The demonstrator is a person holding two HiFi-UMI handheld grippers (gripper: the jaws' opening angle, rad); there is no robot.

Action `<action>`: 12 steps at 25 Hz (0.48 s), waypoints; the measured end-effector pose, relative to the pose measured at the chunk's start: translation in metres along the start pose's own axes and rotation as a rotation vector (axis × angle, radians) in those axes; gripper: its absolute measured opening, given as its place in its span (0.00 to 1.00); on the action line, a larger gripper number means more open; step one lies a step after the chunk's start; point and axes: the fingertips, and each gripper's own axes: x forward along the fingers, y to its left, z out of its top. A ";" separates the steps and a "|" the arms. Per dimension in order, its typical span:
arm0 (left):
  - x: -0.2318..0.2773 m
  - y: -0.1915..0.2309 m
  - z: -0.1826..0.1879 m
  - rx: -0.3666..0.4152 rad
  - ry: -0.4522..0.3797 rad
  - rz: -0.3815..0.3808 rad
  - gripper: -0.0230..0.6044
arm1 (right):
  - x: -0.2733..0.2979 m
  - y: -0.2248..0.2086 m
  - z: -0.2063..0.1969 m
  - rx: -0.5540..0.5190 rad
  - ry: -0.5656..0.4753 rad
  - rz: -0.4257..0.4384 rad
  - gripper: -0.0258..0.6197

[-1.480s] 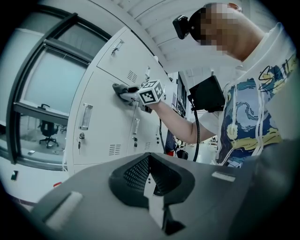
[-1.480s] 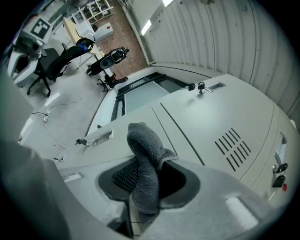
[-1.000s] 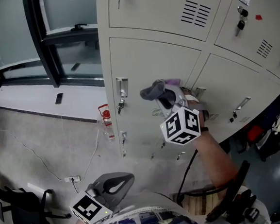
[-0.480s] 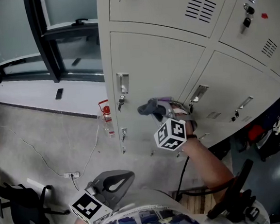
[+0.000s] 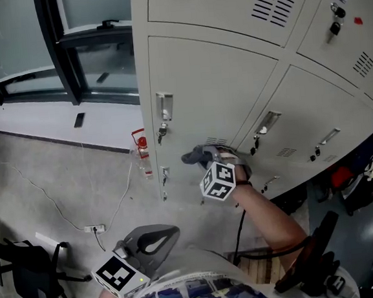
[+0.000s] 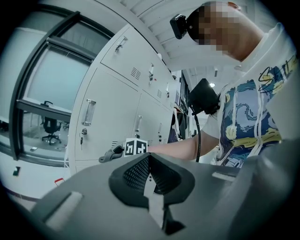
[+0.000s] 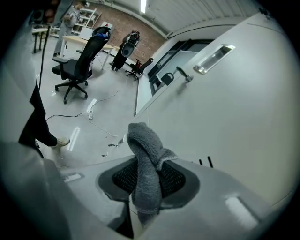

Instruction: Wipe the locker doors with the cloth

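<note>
My right gripper (image 5: 208, 157) is shut on a grey cloth (image 5: 197, 155), which it holds against the lower part of a pale grey locker door (image 5: 213, 87), just under that door's small vent slots. In the right gripper view the cloth (image 7: 146, 166) stands folded up between the jaws, next to the door (image 7: 234, 108). My left gripper (image 5: 157, 240) hangs low near the person's body, far from the lockers, shut with nothing in it. In the left gripper view its jaws (image 6: 149, 176) meet, and the cloth (image 6: 110, 153) shows small against the lockers.
The lockers carry recessed handles (image 5: 164, 108) with keys hanging in the locks. A red-capped bottle (image 5: 141, 153) stands on the floor by the locker corner. A white cable and power strip (image 5: 95, 229) lie on the floor, with an office chair (image 5: 25, 276) at the left.
My right gripper has slid the cloth down the locker door, from beside the handle to the door's lower part. The left gripper has stayed put.
</note>
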 end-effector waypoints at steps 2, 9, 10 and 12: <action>0.000 -0.001 0.000 -0.003 -0.002 -0.002 0.04 | 0.002 0.003 -0.002 -0.001 0.001 0.014 0.21; -0.007 0.000 0.004 -0.027 -0.037 0.001 0.04 | -0.060 -0.020 0.038 -0.026 -0.070 0.011 0.22; -0.007 0.000 0.003 -0.031 -0.038 -0.001 0.04 | -0.077 -0.032 0.050 -0.034 -0.094 -0.021 0.22; -0.006 -0.001 0.003 -0.025 -0.036 -0.014 0.04 | -0.114 -0.062 0.070 -0.038 -0.136 -0.101 0.22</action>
